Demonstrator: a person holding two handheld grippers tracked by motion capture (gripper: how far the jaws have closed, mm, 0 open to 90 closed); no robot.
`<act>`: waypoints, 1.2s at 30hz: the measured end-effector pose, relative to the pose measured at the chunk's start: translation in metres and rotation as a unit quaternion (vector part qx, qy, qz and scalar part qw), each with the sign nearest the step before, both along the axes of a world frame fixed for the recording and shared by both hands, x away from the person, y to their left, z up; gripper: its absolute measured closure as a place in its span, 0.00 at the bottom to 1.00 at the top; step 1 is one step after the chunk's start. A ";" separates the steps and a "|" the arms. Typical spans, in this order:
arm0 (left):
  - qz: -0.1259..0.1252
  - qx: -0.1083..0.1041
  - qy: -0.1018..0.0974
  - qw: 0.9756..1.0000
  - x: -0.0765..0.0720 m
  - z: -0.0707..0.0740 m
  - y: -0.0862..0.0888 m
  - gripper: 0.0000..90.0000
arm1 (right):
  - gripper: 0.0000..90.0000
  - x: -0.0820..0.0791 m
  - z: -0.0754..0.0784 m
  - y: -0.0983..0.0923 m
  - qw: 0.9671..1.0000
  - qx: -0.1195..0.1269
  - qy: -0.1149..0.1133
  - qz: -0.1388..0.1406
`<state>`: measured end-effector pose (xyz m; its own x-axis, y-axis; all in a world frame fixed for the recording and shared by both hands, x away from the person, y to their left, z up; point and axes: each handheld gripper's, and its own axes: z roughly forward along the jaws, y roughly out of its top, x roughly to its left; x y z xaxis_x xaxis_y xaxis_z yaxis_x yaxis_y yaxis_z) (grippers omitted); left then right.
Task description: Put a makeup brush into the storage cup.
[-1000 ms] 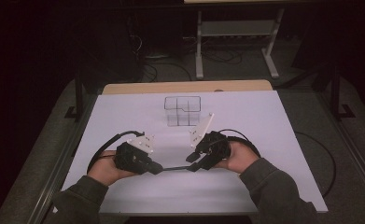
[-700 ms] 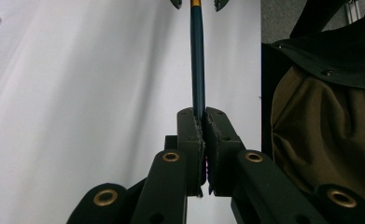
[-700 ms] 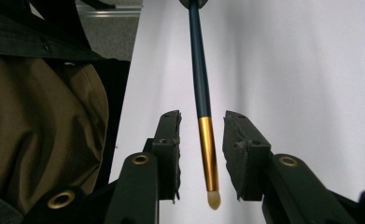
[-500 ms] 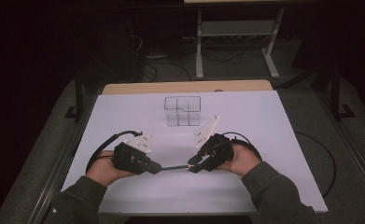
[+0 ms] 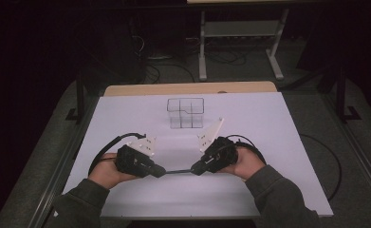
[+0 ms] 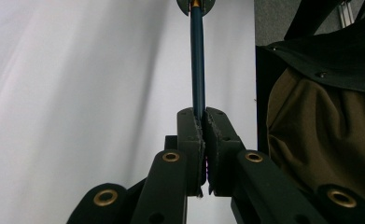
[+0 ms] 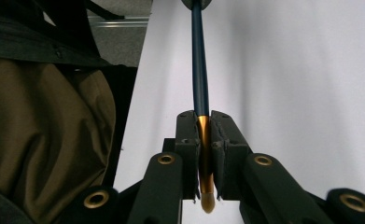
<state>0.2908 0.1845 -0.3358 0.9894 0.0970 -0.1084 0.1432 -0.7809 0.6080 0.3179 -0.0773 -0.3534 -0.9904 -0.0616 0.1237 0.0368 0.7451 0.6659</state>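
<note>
The brush (image 5: 178,171), a slim tool with a dark blue handle, a gold ferrule and a small pale bristle tip, is held level just above the white table (image 5: 287,142) near the person, bridging the two grippers. The left gripper (image 6: 203,122) pinches the plain end of the handle, its jaws pressed tight against the shaft. The right gripper (image 7: 204,122) has just been closing its jaws and now clamps the gold ferrule (image 7: 202,140), with the bristle tip (image 7: 208,203) projecting back past the pads toward its camera.

Procedure for the step in hand, judged to be a transfer of the brush from one gripper to the other:

1. Confirm the right grip is seated on the ferrule and not on the bristles; pressure on the bristles would splay them.
2. Keep both hands level and in line with the shaft. Any twist between the grippers loads the thin handle in bending.
3. Release one gripper only after the other holds firmly; spread its jaws fully before drawing it off along the shaft.
4. The clear divided organizer (image 5: 186,113) stands farther back on the table, well apart. It is the probable destination; approach it with the brush tilted upright.
</note>
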 end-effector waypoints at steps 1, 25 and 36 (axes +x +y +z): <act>-0.004 0.003 -0.003 1.000 0.000 0.000 0.000 0.95 | 0.90 0.000 0.000 0.000 1.000 -0.002 0.004 0.002; -0.014 0.045 0.005 0.999 0.002 0.005 -0.022 0.82 | 0.92 -0.004 0.015 0.009 0.998 -0.055 -0.017 0.026; -0.021 0.063 0.009 0.998 0.003 0.000 -0.035 0.88 | 0.92 -0.009 0.028 0.019 0.994 -0.092 -0.039 0.035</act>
